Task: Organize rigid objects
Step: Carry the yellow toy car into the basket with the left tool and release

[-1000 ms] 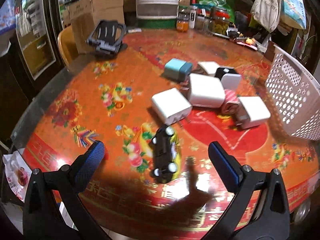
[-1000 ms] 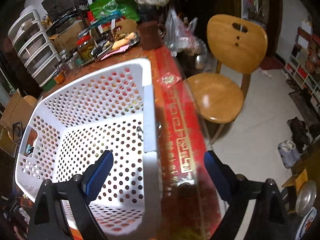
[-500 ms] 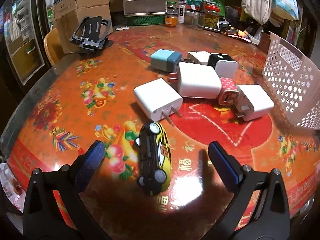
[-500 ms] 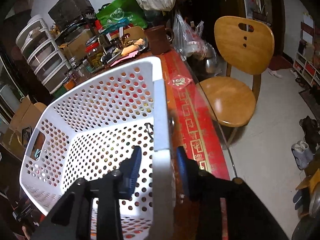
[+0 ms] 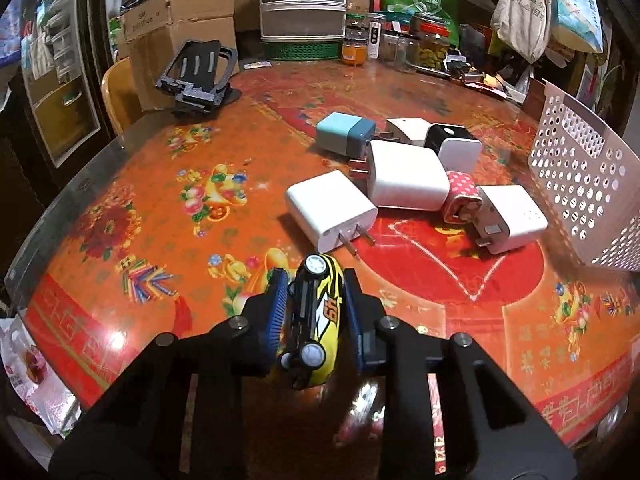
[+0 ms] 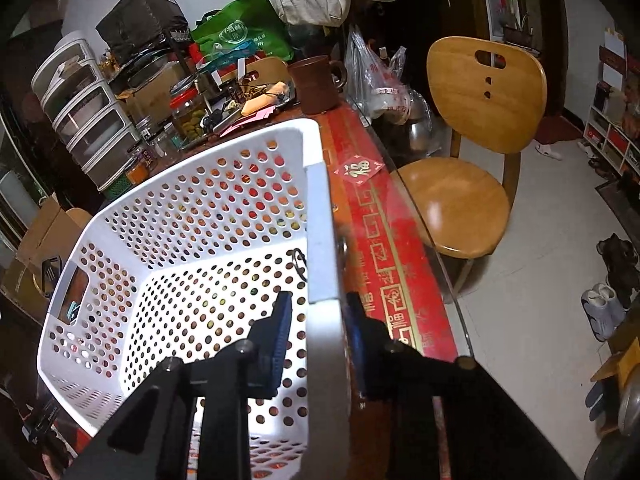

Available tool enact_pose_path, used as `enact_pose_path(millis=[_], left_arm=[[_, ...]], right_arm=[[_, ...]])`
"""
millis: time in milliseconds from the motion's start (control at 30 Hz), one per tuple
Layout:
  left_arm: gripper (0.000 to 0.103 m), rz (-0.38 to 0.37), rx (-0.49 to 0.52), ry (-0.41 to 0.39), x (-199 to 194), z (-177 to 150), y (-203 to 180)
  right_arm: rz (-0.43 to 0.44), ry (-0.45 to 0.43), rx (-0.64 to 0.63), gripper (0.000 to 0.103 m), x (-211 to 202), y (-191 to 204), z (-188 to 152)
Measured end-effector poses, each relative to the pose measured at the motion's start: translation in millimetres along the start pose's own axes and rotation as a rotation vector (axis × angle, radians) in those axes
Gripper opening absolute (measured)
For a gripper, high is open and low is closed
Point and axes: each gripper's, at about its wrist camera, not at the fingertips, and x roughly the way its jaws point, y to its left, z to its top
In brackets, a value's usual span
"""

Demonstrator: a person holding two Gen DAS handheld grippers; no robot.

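The left gripper [image 5: 314, 304] is clamped on a yellow-and-black toy car [image 5: 316, 320], held on its side just above the red floral table [image 5: 160, 208], near a cluster of wall chargers [image 5: 404, 174]. The right gripper [image 6: 318, 320] pinches the rim of the white perforated basket [image 6: 192, 240].

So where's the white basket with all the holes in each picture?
Left wrist view: the white basket is at the right edge, on the table beyond the chargers.
Right wrist view: it fills the lower left, and the right gripper pinches its near wall.
Shared landmark: the green bag at the back.
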Motion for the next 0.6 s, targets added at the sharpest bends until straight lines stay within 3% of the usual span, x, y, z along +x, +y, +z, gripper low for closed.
enact_pose_path(millis=[367, 600], left_arm=[[0.025, 0.055, 0.041, -0.065, -21, 8, -3], [0.025, 0.030, 0.162, -0.117, -26, 59, -41]], right_arm=[[-0.004, -0.005, -0.004, 0.026, 3, 2, -1], [-0.001, -0.002, -0.006, 0.025, 4, 2, -1]])
